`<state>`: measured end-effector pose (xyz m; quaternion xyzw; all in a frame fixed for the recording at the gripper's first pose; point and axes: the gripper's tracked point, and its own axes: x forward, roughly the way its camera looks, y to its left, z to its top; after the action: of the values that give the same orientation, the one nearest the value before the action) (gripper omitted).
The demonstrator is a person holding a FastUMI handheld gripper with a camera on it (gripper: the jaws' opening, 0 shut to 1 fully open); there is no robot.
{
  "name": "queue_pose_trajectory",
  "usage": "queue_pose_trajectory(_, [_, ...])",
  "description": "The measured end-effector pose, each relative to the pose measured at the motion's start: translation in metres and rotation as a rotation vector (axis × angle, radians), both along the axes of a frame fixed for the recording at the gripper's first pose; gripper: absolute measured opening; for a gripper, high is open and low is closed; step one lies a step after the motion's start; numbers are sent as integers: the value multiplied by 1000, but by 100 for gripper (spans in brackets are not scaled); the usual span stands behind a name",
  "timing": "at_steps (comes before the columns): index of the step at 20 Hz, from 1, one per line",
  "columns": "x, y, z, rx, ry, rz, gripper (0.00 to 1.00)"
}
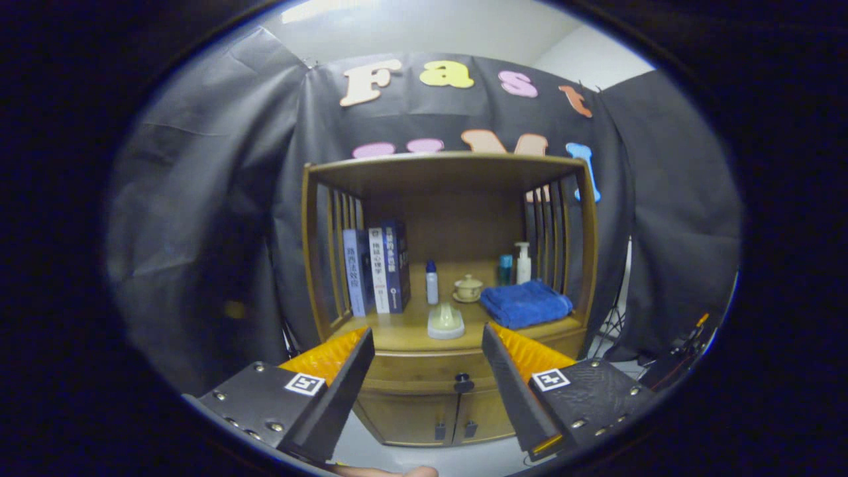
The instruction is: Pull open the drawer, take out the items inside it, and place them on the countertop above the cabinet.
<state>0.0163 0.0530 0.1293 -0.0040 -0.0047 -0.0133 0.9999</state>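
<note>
One drawer (429,371) sits shut in the wooden cabinet (444,397), its dark knob (463,382) showing between the fingers of the tool (428,348) and beyond them. The tool hangs wide open, apart from the cabinet, holding nothing. Above the drawer, the table (404,331) carries a pale dish (446,322) straight ahead, a folded blue towel (525,303) past the right finger, books (377,270) past the left, and a small bottle (432,281), a lidded cup (468,288) and a pump bottle (523,262) farther back.
</note>
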Motion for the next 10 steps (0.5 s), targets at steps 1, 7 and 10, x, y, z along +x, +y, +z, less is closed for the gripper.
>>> queue_pose_trajectory(1, [-7,5,10,-2,-17,8,98])
queue_pose_trajectory(7, [-35,5,43,-34,-92,-7,98])
queue_pose_trajectory(10, [-40,-2,38,-41,-77,-24,98])
